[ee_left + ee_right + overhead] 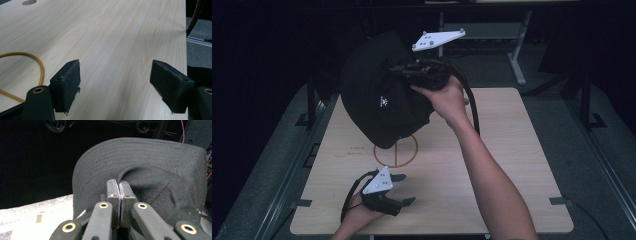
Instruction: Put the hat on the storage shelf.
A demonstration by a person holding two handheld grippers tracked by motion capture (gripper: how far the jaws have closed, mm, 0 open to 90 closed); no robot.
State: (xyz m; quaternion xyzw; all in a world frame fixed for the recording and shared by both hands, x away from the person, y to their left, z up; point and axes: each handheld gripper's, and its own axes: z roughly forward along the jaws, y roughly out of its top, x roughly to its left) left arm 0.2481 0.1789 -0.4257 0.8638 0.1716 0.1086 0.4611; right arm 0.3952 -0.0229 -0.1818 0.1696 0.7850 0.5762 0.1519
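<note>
Above the far half of the table (512, 150), toward eleven o'clock from its middle, we see our right tool (404, 70) holding up a black cap (377, 100), clear of the wood. From the high view the cap reads as a dark rounded mass with a small white emblem on its front; the right hand (447, 97) grips the tool from the three o'clock side, with the pale three-cornered plate tilted above it.

Our right gripper view adds what the high view cannot: the tool's two pads are pressed together on a fold of the cap's (155, 170) fabric just under the brim. We make out a woven twill surface, rows of curved stitching across the stiff brim, and soft creases in the crown.

Down at seven o'clock, our left tool (402, 190) rests low near the table's near edge, jaws spread wide with nothing between them. Its own view shows rough, pitted black pads (67, 82) over pale wood grain (112, 37), and part of a thin yellow circle (40, 67) marked on the table, at nine o'clock of that picture.
</note>
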